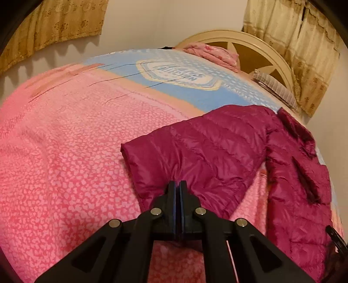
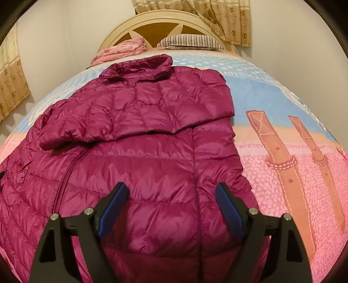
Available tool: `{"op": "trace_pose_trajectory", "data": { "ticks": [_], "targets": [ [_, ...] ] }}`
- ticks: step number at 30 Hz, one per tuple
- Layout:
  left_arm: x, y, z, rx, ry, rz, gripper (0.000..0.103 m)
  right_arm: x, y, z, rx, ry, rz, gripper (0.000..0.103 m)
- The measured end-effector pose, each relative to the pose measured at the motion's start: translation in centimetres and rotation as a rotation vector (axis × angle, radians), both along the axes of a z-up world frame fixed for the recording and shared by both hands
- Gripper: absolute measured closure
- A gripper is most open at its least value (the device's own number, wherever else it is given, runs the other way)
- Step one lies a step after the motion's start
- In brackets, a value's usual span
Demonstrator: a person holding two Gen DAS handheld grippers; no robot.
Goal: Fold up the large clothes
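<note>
A magenta quilted puffer jacket [image 2: 156, 139] lies spread on the bed, collar toward the headboard. One sleeve is folded across its chest. In the left wrist view the other sleeve [image 1: 206, 148] stretches out to the side, and my left gripper [image 1: 178, 185] is shut on the edge of that sleeve near the cuff. My right gripper [image 2: 171, 191] is open and empty, hovering over the lower body of the jacket near its hem, fingers [image 2: 117, 200] wide apart.
The bed is covered by a pink and blue blanket [image 1: 65, 141] with strap patterns. A folded pink cloth [image 2: 121, 51] and a striped pillow [image 2: 191, 41] lie by the cream headboard [image 2: 165, 19]. Curtains [image 2: 228, 17] hang behind.
</note>
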State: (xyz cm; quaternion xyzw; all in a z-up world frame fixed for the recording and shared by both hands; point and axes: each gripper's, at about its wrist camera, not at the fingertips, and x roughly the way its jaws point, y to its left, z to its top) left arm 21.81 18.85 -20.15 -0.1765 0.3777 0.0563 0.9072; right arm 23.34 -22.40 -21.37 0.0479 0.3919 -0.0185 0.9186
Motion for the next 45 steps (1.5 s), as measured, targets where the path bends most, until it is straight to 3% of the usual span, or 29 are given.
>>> {"op": "trace_pose_trajectory", "data": {
  "ticks": [2, 3, 7, 10, 14, 17, 19, 20, 22, 25, 31, 36, 42, 45],
  "targets": [
    [-0.8, -0.3, 1.1, 0.001, -0.023, -0.021, 0.053, 0.0, 0.0, 0.0, 0.000, 0.004, 0.003, 0.017],
    [-0.9, -0.5, 1.4, 0.011, -0.022, -0.038, 0.009, 0.0, 0.0, -0.1, 0.003, 0.005, 0.005, 0.017],
    [-2.0, -0.7, 3.2, 0.024, -0.083, -0.008, 0.005, 0.2, 0.0, -0.2, 0.006, 0.012, 0.008, 0.017],
    [-0.9, 0.3, 2.3, -0.021, -0.038, 0.030, 0.005, 0.2, 0.2, -0.2, -0.002, 0.015, 0.008, 0.017],
    [0.5, 0.9, 0.2, -0.024, 0.051, 0.078, 0.005, 0.2, 0.2, -0.2, 0.005, 0.013, 0.007, 0.017],
    [1.2, 0.7, -0.2, -0.004, 0.036, 0.063, 0.005, 0.2, 0.3, -0.2, 0.009, 0.012, 0.005, 0.017],
    [1.7, 0.3, 0.0, -0.003, 0.012, 0.020, 0.007, 0.2, 0.3, -0.2, 0.006, 0.014, 0.006, 0.017],
    [1.9, 0.0, 0.2, 0.009, -0.006, 0.003, 0.013, 0.2, 0.3, -0.2, 0.003, 0.015, 0.007, 0.016],
    [2.3, -1.0, 0.6, 0.066, -0.015, -0.032, 0.063, 0.1, 0.2, -0.2, 0.003, 0.015, 0.007, 0.016],
    [2.4, -1.6, 1.4, 0.115, -0.039, -0.071, 0.081, 0.1, 0.2, -0.2, 0.005, 0.012, 0.005, 0.016],
    [1.5, -0.9, 4.0, 0.116, -0.113, -0.098, 0.093, 0.0, 0.2, -0.2, 0.008, 0.011, 0.006, 0.016],
    [1.6, -1.5, 6.5, 0.139, -0.162, -0.121, 0.094, -0.1, 0.1, -0.2, 0.014, 0.006, 0.006, 0.016],
    [1.8, -2.0, 6.8, 0.181, -0.166, -0.124, 0.096, -0.2, -0.1, 0.0, 0.027, -0.003, 0.003, 0.015],
    [1.6, -2.7, 8.4, 0.190, -0.203, -0.138, 0.097, -0.2, -0.2, 0.0, 0.038, -0.004, 0.003, 0.015]
  ]
}}
